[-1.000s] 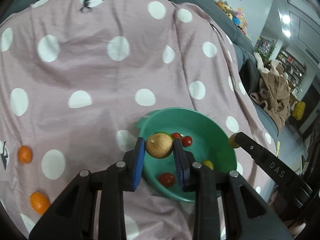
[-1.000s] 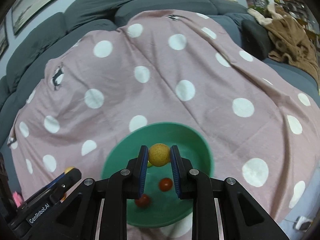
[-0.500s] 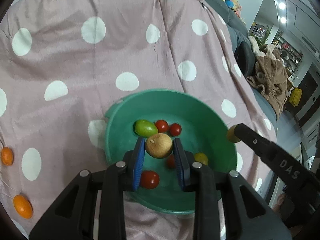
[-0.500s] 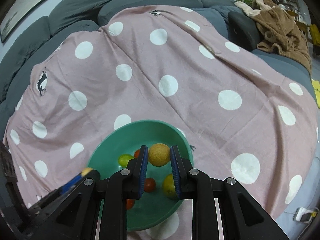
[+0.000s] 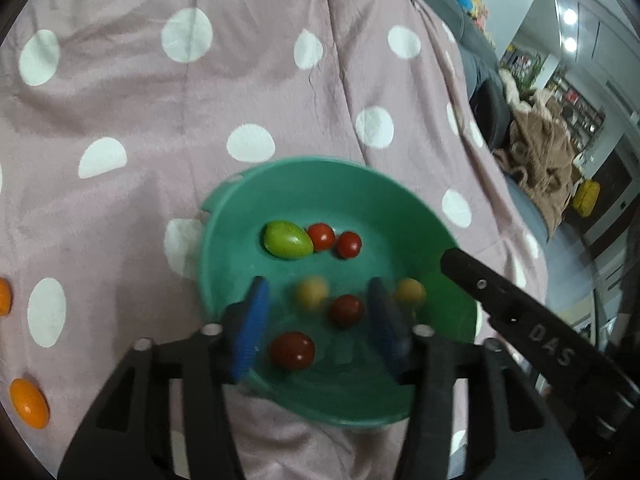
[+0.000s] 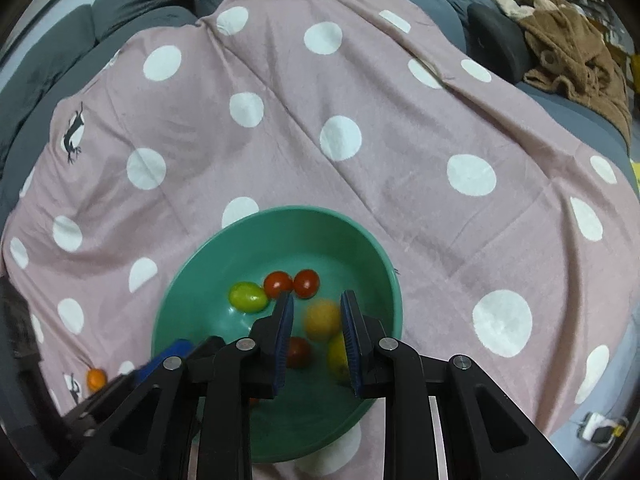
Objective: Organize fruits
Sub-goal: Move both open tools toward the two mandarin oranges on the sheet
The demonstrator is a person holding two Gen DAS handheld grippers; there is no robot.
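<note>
I am opening both tools over the bowl (image 5: 224, 216) | left tool (image 5: 320, 320) wide, right tool (image 6: 316, 336) narrow | both yellow fruits (image 6: 322, 318) dropping free into the bowl | oranges (image 5: 28, 402) left of the bowl remaining

The only readable lettering is "DAS", in pale capitals on the black right hand-held gripper (image 5: 452, 264), seen by the left wrist camera.

Ahead of both grippers the spotted cloth (image 6: 360, 92) lies bare and passable, while directly below them the bowl (image 6: 256, 232) rim and loose fruit obstruct, the right gripper (image 5: 452, 262) crosses the bowl's right side, and two oranges (image 5: 28, 402) lie far left.
</note>
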